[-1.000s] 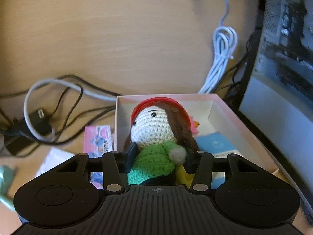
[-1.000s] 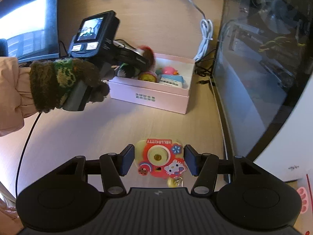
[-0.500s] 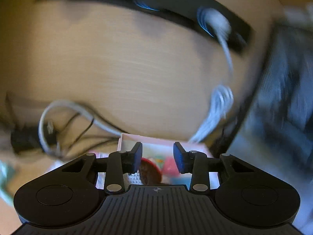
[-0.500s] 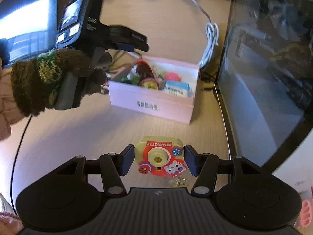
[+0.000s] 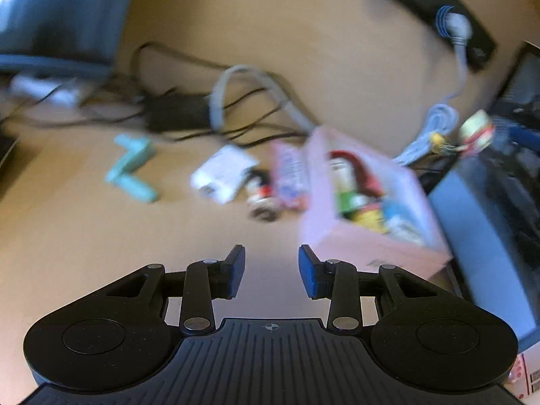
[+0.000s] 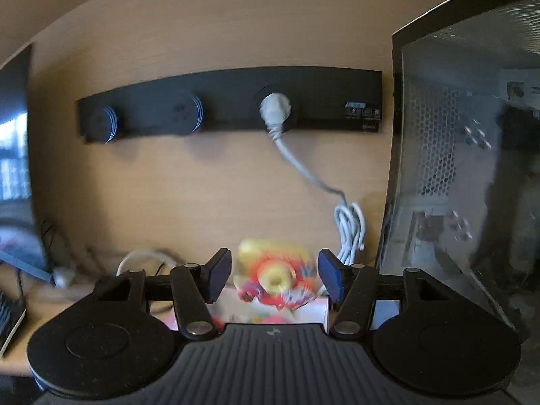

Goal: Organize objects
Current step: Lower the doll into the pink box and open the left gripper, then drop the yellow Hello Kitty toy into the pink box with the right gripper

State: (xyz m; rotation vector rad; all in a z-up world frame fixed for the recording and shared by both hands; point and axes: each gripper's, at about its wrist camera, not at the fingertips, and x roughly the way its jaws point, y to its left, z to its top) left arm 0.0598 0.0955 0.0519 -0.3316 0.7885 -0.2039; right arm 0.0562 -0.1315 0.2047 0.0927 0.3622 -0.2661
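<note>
Landmark: open pink cardboard box (image 5: pixel 364 236) on the pale wood-grain desk (image 5: pixel 101 229). Left wrist view is motion-blurred.

Far left of the box: a dark monitor-like panel (image 5: pixel 60 10). Nearer, a mint-green plastic angled piece (image 5: pixel 130 168) lies flat on the desk, well apart from the box. Behind it, a tangle of thin black cables and a thick grey looped cable (image 5: pixel 243 81). Just left of the box: a white rectangular packet (image 5: pixel 222 173), a small blurred figure, and a pink printed card (image 5: pixel 288 175) leaning at the box wall.

Inside the box: a crocheted yarn doll with red hat and green top (image 5: pixel 347 182), with yellow and blue items beside it; details too blurred to tell.

Left gripper (image 5: pixel 269 271), black ribbed plastic with blue pads, hovers in front of the box; jaws parted, nothing between them.

Right gripper (image 6: pixel 274 276), above the box: jaws opening; the yellow-and-red plastic toy camera (image 6: pixel 275 275) sits between the pads with a gap visible on each side. The box's white rim shows just below it.

Behind the box: a black socket strip (image 6: pixel 229 101) on the wood back panel, and a white plug with a bundled white cord (image 6: pixel 351 229). Right of the box: a black computer case with perforated mesh and a glossy side (image 6: pixel 455 168).
</note>
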